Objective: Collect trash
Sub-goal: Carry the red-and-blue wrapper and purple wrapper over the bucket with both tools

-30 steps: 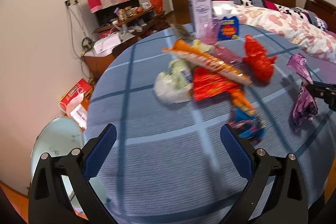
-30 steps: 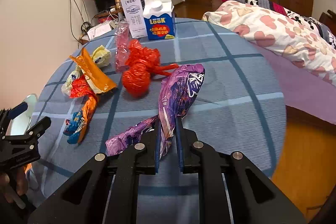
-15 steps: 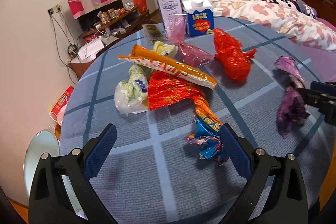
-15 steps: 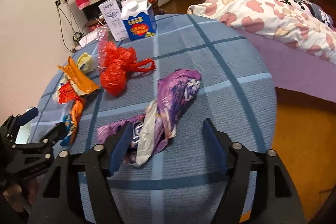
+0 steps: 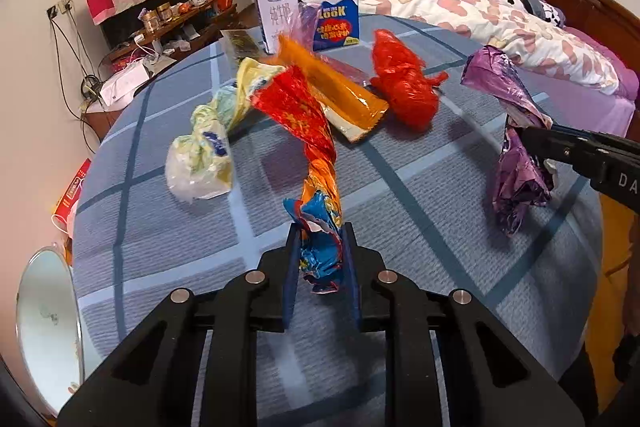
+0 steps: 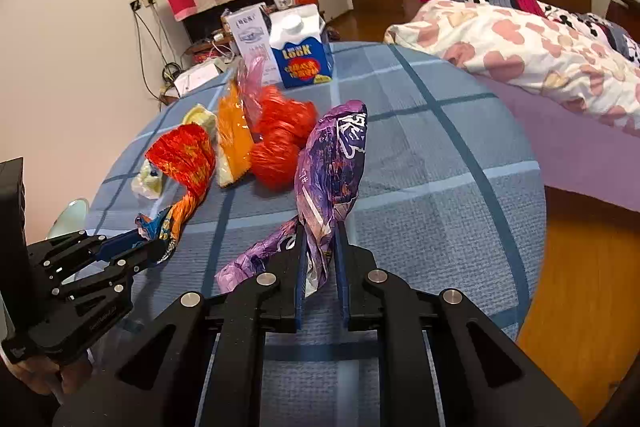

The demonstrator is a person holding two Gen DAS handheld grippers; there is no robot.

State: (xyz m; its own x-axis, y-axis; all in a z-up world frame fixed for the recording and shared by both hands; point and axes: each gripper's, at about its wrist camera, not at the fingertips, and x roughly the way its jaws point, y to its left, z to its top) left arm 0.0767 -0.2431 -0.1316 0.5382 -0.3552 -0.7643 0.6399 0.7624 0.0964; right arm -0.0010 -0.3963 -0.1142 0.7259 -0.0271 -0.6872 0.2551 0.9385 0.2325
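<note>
The left hand-held gripper [image 5: 320,263] has just closed on the twisted red-orange-blue foil wrapper [image 5: 310,131]; the right hand-held gripper [image 6: 321,259] grips the crumpled purple plastic wrapper [image 6: 334,163] above the blue-checked desk [image 6: 420,187]

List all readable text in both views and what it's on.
"LOOK": blue and white carton, yellow letters; the red badge under it is too blurred to read.
White carton: header and vertical characters, not legible.
"DA": right gripper body, cut off at the frame edge.
Purple wrapper: white characters, crumpled, unreadable.
Red-orange wrapper: print unreadable.
Left gripper: small print on its body, too small to read.
</note>
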